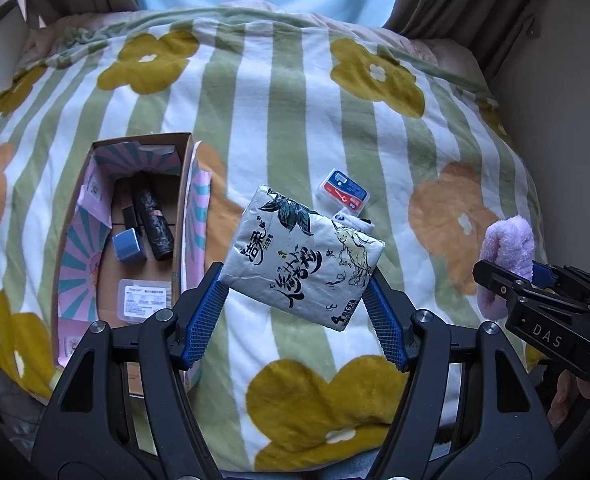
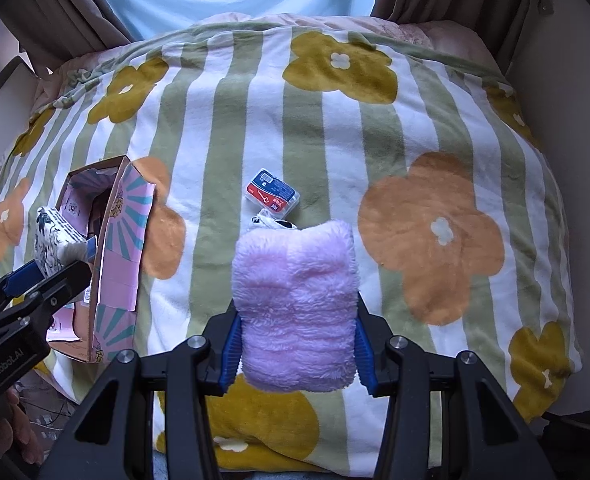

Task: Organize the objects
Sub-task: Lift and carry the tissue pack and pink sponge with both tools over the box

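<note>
tissue pack (image 1: 301,258) clamped, beside box (image 1: 187,216) rim; blanket (image 1: 295,100) open beyond.

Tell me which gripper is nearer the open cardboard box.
Left. The left gripper, holding a tissue pack, hangs beside the cardboard box; the right gripper, holding a fluffy pink item, is farther over.

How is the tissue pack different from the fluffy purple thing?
The tissue pack is flat, shiny and printed with black drawings; the fluffy purple thing is plain lilac and furry. The tissue pack has crisp edges and sits tilted; the fluffy purple thing is soft and rounded. The left tongs hold the pack, the right tongs the fluffy thing. Both are held above the flowered blanket.
</note>
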